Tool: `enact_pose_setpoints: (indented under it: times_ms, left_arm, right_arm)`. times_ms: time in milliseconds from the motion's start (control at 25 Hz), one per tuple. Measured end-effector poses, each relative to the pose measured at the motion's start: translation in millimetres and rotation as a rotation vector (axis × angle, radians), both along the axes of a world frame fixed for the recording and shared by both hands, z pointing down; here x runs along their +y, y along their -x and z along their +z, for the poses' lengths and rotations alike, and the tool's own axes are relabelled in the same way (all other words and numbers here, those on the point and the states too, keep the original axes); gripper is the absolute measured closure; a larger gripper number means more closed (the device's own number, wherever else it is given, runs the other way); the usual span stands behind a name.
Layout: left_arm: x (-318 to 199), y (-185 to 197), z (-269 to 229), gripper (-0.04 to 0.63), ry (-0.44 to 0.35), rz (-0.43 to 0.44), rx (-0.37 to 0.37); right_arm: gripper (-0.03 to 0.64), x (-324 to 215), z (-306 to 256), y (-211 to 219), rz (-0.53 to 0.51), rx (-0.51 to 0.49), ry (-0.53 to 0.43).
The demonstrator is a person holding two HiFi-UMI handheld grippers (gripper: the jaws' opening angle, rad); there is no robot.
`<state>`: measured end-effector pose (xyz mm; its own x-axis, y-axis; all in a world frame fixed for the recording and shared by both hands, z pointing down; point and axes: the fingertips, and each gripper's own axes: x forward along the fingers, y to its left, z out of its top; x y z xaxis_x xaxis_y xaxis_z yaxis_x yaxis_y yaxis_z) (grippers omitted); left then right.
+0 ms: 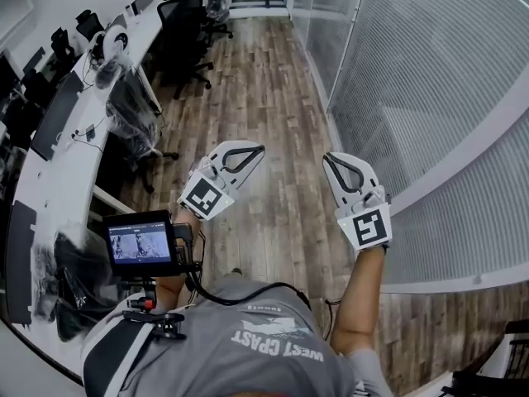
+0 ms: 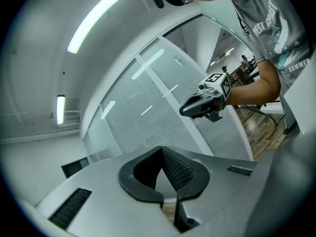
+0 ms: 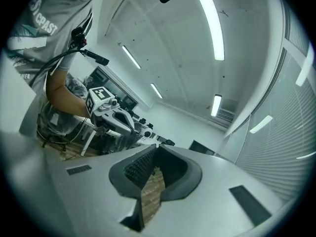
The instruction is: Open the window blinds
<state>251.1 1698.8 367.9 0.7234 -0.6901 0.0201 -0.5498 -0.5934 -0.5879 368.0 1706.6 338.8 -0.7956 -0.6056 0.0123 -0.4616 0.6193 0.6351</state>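
Our left grey plastic claw is closed and empty; our right grey plastic claw looks closed too. White slatted window blinds fill the upper right, apart from both.

— What sort of place is this?
— An office. A long white desk carrying monitors runs from nine to eleven o'clock, with black swivel chairs drawn up beside it.
— Anything else?
— Closed blinds fill one to four o'clock, over a plank floor, with strip lights overhead.
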Motion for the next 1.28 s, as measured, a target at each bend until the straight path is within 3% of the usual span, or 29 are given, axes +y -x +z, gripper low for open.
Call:
enact_pose_setpoints:
  times_ms: [160,360,760,1280]
  left_arm:
    - [-59.0,-19.6,11.9,0.592,0.011,-0.007,-0.006]
    - [-129.8,-16.2,19.9,0.592,0.009,0.014,0.010]
    - [-296.5,31.7,14.2,0.592,-0.002,0.079,0.048]
    - [-461.8,100.6,22.9,0.592,0.029,0.038,0.076]
  right_arm:
    - [0.614,-59.6,16.5,-17.5,-0.013,-0.003,0.020]
    - [0.615,-128.8,25.9,-11.6,0.007,0.024,0.029]
    - [0.615,-290.0,17.9,43.0,0.051,0.027,0.019]
    - [0.615,-463.6,21.9,101.5,0.030,0.018,0.030]
